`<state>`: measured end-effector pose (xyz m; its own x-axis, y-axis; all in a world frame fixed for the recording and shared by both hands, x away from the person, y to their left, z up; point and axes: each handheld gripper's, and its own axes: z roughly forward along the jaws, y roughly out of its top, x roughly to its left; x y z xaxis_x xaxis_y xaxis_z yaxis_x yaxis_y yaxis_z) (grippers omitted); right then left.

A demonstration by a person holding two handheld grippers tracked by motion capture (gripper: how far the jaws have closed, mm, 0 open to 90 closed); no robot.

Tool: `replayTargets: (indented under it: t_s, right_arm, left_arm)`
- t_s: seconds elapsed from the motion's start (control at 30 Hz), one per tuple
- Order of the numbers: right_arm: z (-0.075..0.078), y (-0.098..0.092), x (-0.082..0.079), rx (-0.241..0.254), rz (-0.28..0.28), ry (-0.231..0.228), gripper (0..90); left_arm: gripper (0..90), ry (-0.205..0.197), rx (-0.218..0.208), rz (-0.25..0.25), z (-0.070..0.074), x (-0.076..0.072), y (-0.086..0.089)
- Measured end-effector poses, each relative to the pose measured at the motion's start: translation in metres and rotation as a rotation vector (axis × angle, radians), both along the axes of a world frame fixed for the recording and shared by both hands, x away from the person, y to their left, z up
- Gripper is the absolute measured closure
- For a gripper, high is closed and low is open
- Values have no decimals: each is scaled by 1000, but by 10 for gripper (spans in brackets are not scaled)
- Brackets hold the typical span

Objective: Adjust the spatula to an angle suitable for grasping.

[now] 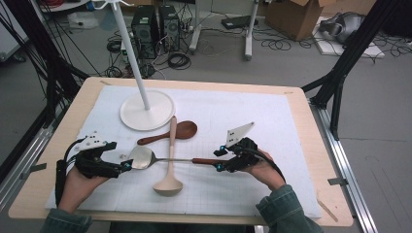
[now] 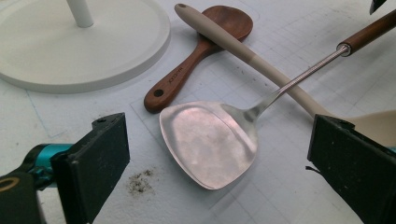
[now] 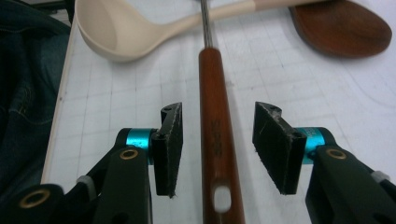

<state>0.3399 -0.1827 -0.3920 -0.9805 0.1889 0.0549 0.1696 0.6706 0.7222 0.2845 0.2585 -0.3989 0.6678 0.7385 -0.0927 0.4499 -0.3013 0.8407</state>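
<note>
Even, soft overhead light, my surface [image 1: 291, 145] bright white, shadows faint. Dull glare on spatula blade [image 2: 208, 144] in left gripper view. Right gripper view: my pads sharp, ladle [image 3: 121, 32] behind slightly soft. High view low-resolution, grainy.

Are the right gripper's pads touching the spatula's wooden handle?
Apart. In the right gripper view, the spatula handle lies between the right gripper pads, with white mat visible on both sides of it.

Black left gripper [image 1: 127, 165], right gripper [image 1: 218, 160], teal collars, brass screws, grey plates, green denim sleeves [image 1: 284, 208]
</note>
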Motion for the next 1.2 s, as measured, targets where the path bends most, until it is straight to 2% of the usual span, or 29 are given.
replayTargets:
  t_s: [0.23,0.47,0.6,0.67,0.77,0.97,1.2]
  right_arm:
    - [-7,-13,-6,-10,-15,-1,552]
    - [-13,-18,-6,-35,-11,6,638]
    - [-13,-19,-5,-28,-5,1,710]
    - [-11,-19,-4,-33,6,7,715]
    - [-7,-17,-4,-48,17,-7,721]
    - [9,-14,-4,-33,32,-38,723]
    - [30,-8,-1,-16,50,-66,724]
  left_arm:
    - [66,1,-5,-5,0,0,-1]
    - [83,3,-7,-26,0,0,-4]
    - [100,3,-13,-43,1,1,-7]
    - [106,-2,-11,-47,1,1,-8]
    - [116,-6,-13,-62,2,2,-11]
    - [169,-3,-24,-105,4,7,-17]
    - [286,5,-23,-179,5,14,-29]
